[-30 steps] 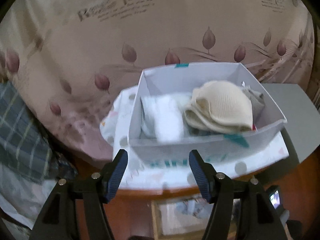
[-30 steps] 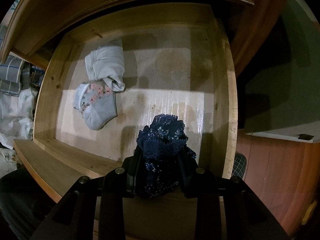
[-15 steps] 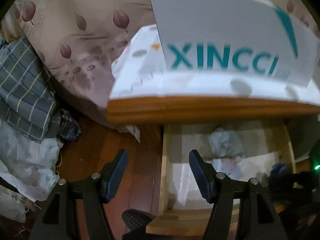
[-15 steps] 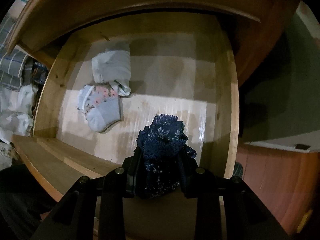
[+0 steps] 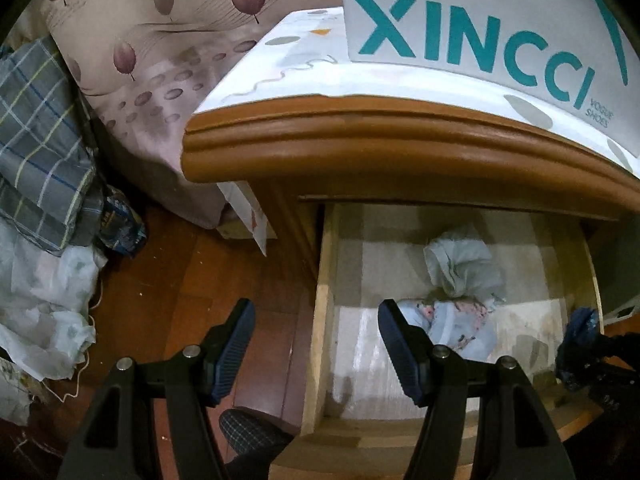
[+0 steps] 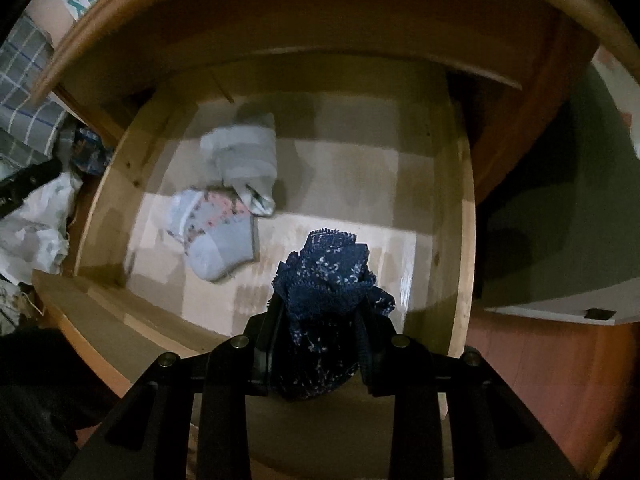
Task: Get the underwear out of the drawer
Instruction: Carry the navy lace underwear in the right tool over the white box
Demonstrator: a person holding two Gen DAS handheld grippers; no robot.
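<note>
my right claw is clamped on a bunched piece of dark blue lace underwear with small pale flowers, which sticks up past my fingertips and hangs above the open pale wooden drawer, near its right wall. ahead and to the left of that claw, on the drawer's pale lined floor, lie two more pieces: a light blue folded pair with a pink floral band nearer to me, and a pale grey-white crumpled pair just behind it, the two touching. my left claw stands open with nothing between its blue ribbed pads, pointing downward over the drawer's left wall, so that one finger is over the dark red-brown wooden floor and the other over the drawer's inside. from this claw the light blue pair lies just past my right finger and the crumpled pale pair farther ahead. far right i can see the blue lace bundle in my other claw. above the drawer is the rounded brown wooden edge of the nightstand top, covered with a white patterned cloth, and on it stands a white cardboard shoe box with teal lettering. to my left lie a grey plaid fabric and a bed sheet printed with mauve leaves.
</note>
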